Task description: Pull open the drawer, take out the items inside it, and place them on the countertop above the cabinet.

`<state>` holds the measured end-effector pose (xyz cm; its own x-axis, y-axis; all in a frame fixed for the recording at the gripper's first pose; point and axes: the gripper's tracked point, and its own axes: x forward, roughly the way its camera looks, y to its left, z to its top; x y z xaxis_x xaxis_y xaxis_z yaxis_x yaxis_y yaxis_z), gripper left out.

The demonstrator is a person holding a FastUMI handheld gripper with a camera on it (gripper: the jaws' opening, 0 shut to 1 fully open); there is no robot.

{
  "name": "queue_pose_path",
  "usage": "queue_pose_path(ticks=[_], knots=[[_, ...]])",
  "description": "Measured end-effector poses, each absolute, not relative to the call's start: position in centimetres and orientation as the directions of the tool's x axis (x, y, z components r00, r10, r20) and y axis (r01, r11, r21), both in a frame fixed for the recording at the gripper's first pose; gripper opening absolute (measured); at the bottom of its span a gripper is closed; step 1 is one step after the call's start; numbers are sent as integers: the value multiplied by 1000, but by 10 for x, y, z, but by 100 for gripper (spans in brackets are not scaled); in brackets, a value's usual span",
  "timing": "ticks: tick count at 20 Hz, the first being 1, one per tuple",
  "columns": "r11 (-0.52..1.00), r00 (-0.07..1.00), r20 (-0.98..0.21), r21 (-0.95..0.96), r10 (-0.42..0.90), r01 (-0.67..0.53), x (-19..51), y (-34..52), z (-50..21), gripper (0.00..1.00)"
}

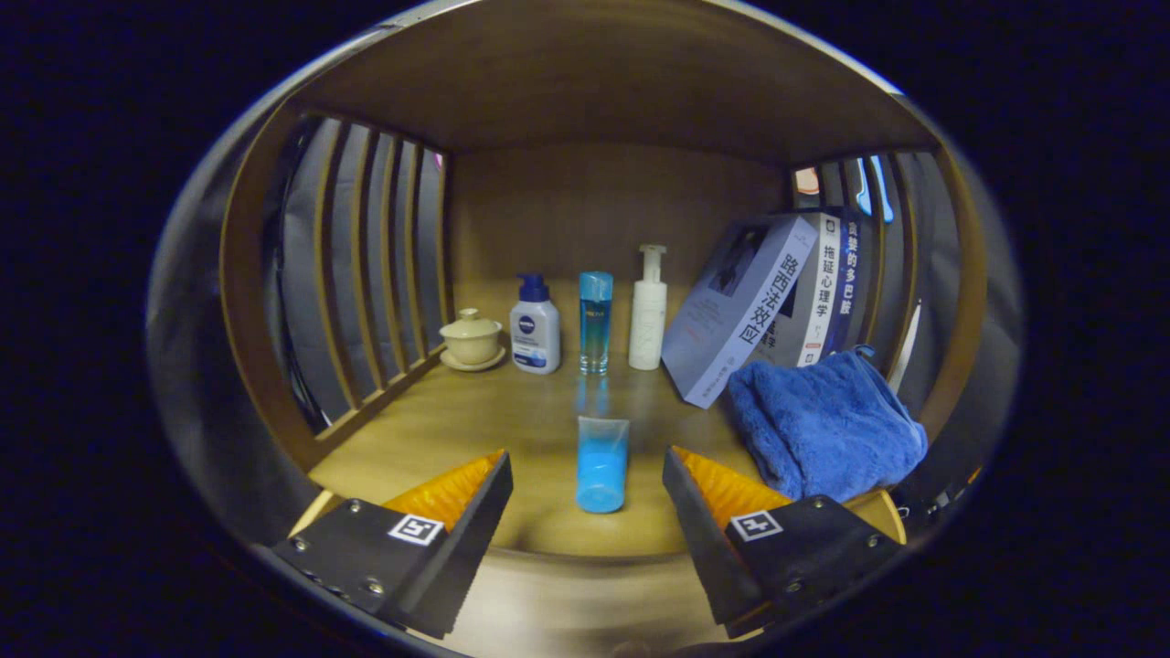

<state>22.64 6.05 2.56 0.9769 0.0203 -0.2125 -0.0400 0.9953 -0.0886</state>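
Now the open claw [587, 475] flanks one blue tube [601, 464]; three bottles [594, 322] beyond.

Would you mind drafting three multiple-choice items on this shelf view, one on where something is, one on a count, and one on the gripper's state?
1. Where does the blue tube lie?
A. On the blue towel
B. On the wooden shelf between the fingers
C. Inside the lidded cup

2. How many upright bottles stand in the row at the back?
A. Three
B. One
C. Five

3. What state is the gripper in?
A. Shut on the tube
B. Shut on the towel
C. Open, touching nothing

Answers:
1 B, the tube lies flat on the shelf in the gap between the fingers.
2 A, a white bottle with a blue cap, a tall blue bottle and a white pump bottle stand side by side.
3 C, both fingers stand clear of the tube on either side.
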Motion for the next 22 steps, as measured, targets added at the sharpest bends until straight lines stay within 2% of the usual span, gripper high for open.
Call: queue_pose_path(ticks=[4,13,19,22], knots=[[994,982,-184,-86,46,-62,188,59,46,98],[993,997,-38,-86,71,-75,81,47,93,99],[991,999,32,-133,24,-20,13,39,76,98],[994,1000,22,-107,17,-15,-11,42,47,98]])
